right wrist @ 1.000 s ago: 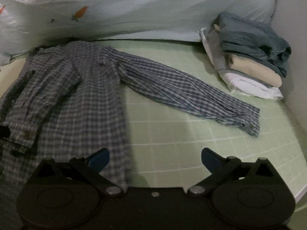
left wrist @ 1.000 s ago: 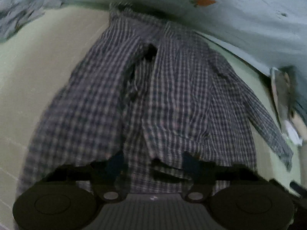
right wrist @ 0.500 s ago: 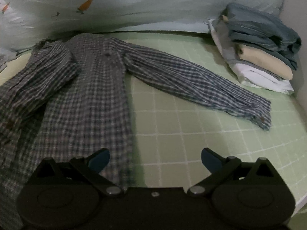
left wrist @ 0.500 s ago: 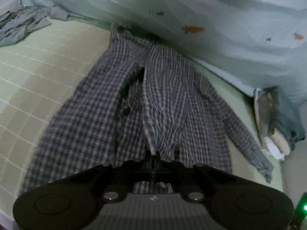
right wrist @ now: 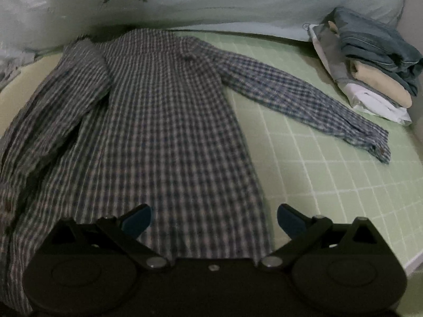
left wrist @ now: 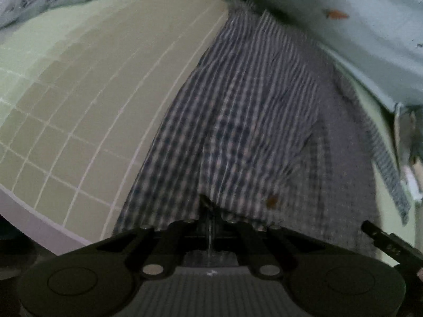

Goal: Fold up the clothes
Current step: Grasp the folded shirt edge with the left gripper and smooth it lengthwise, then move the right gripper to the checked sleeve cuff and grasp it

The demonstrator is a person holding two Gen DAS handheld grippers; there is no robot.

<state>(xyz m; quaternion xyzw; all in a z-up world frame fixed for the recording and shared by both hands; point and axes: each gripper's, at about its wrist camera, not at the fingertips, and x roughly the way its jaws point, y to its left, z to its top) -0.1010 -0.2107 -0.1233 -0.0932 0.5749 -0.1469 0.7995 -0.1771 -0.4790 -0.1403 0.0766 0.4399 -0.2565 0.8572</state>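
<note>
Two hand-held grippers: left hand-held gripper (left wrist: 210, 215) pinched closed on the plaid shirt (right wrist: 169, 132), blurred; right hand-held gripper (right wrist: 214, 218) spread wide, empty, over the shirt's near hem on the green gridded mat (right wrist: 330, 174).

Left tool clamped, right tool spread

The left tool (left wrist: 210, 211) is seen with its fingers drawn together on the hem of the checked shirt (left wrist: 238, 132). The right tool (right wrist: 214, 218) is held low over the shirt, its blue-tipped fingers (right wrist: 137, 218) set wide apart, nothing gripped.
</note>
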